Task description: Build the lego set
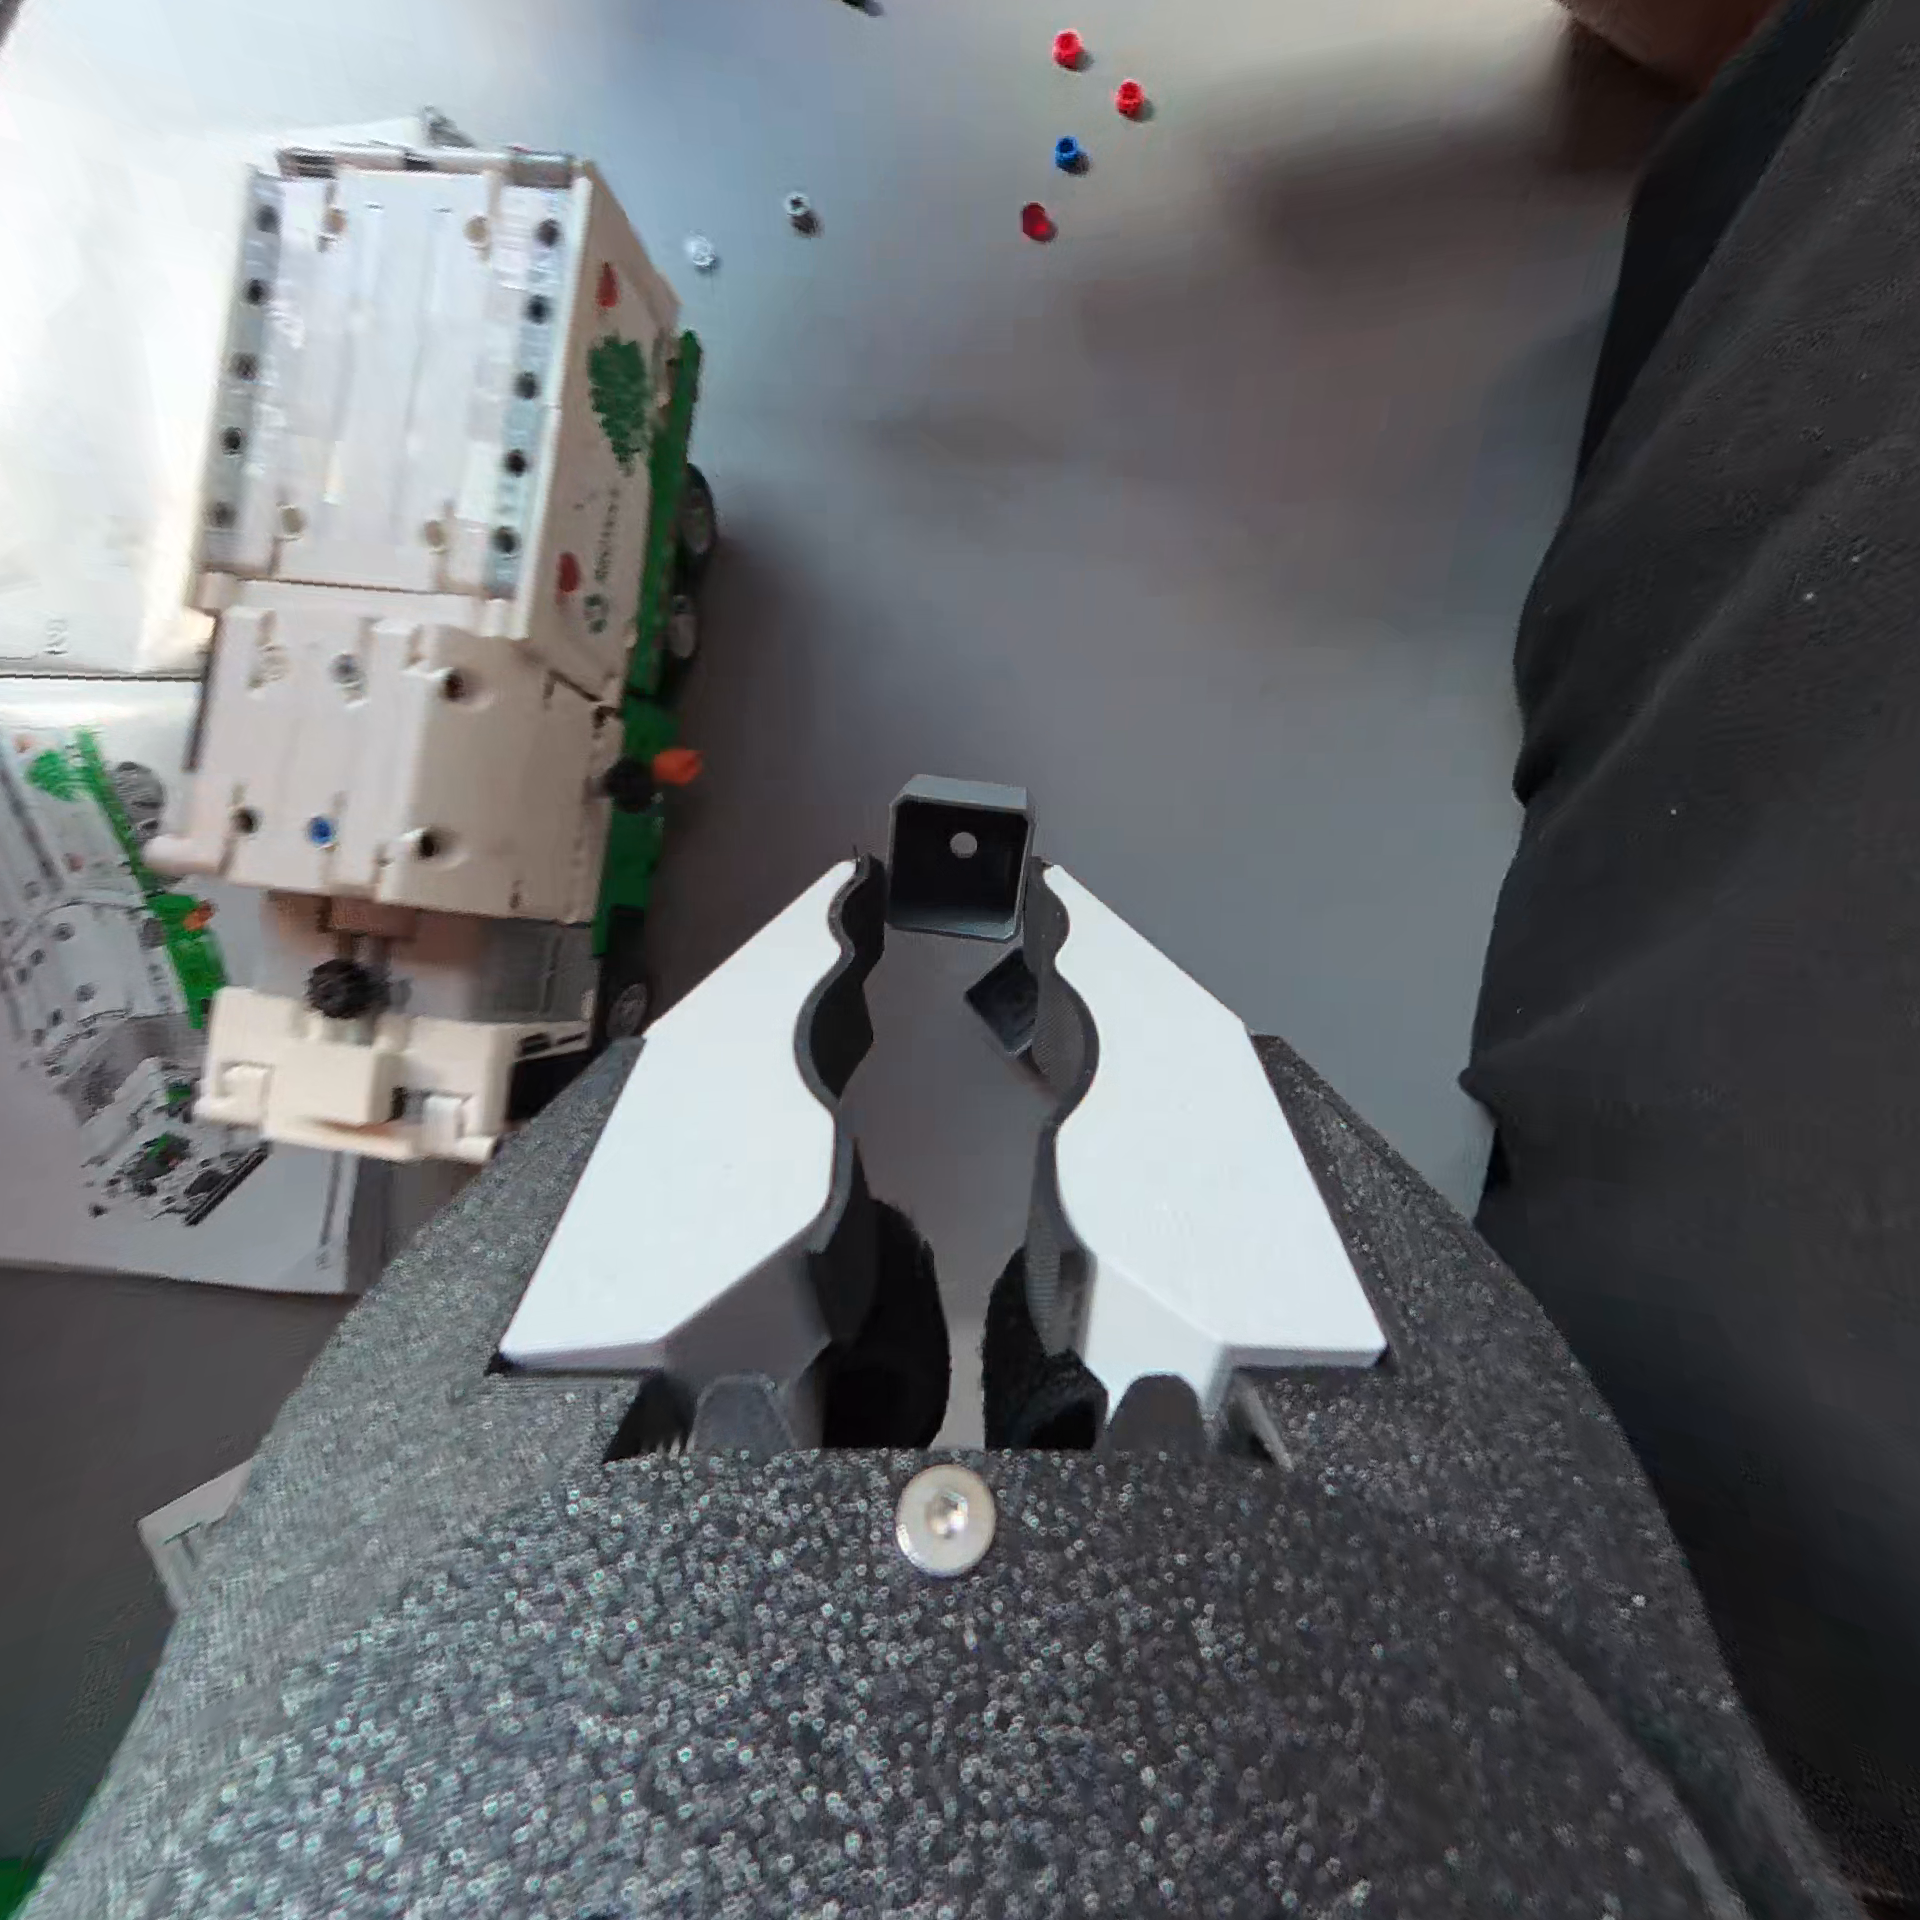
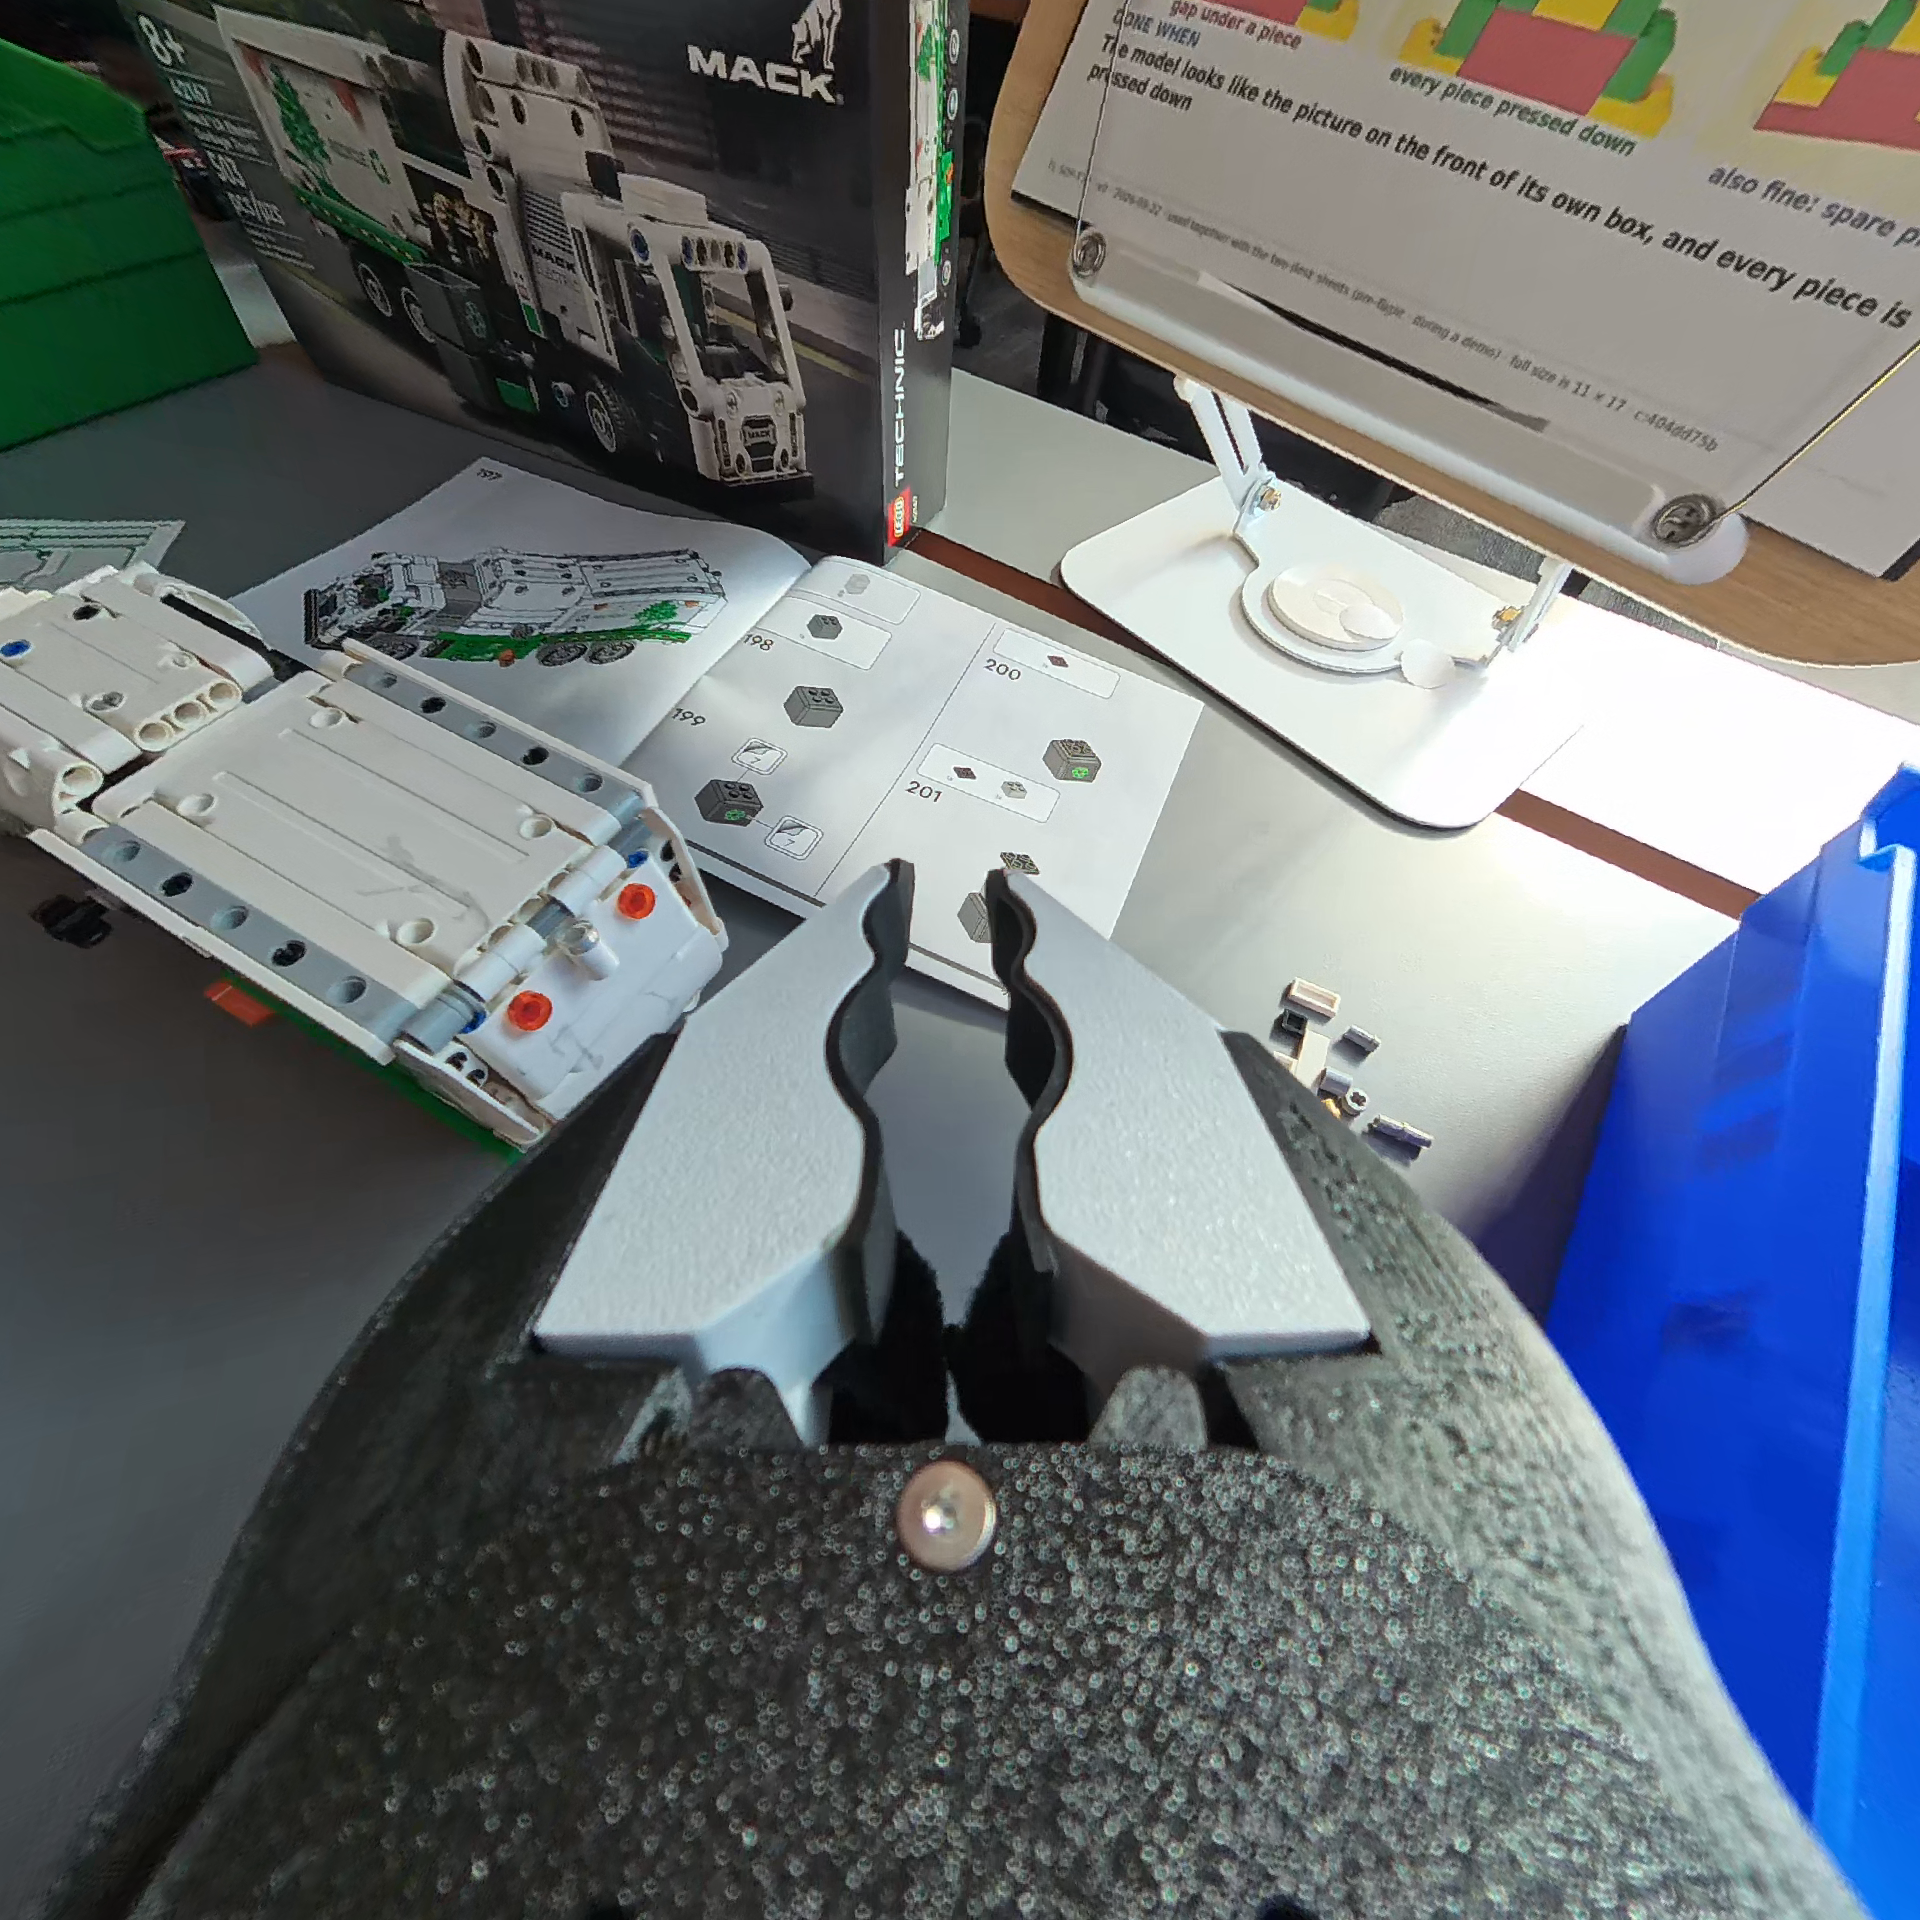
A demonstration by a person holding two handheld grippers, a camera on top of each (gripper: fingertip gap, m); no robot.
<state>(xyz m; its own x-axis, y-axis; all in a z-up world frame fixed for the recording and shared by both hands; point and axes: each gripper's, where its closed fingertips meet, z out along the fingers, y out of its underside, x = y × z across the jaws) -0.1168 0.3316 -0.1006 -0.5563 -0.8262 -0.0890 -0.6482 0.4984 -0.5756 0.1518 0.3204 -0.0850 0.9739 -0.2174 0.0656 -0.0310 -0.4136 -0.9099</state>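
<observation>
The left hand-held gripper pinches a small dark grey box piece at its tips, above the grey surface. The right hand-held gripper is slightly spread, holding nothing. Beyond it lies the open manual. The white truck rests left of both, loose studs farther off.

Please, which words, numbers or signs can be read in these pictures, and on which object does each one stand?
I may not copy writing; only its places.
Black cardboard box with truck picture: large print, legible.
Open white instruction booklet: printed numbers, legible.
White sheet on the wooden stand: bold lines legible, finest line too small.
White and green brick truck: side sticker, blurred.
Dark grey box-shaped brick: none.
</observation>
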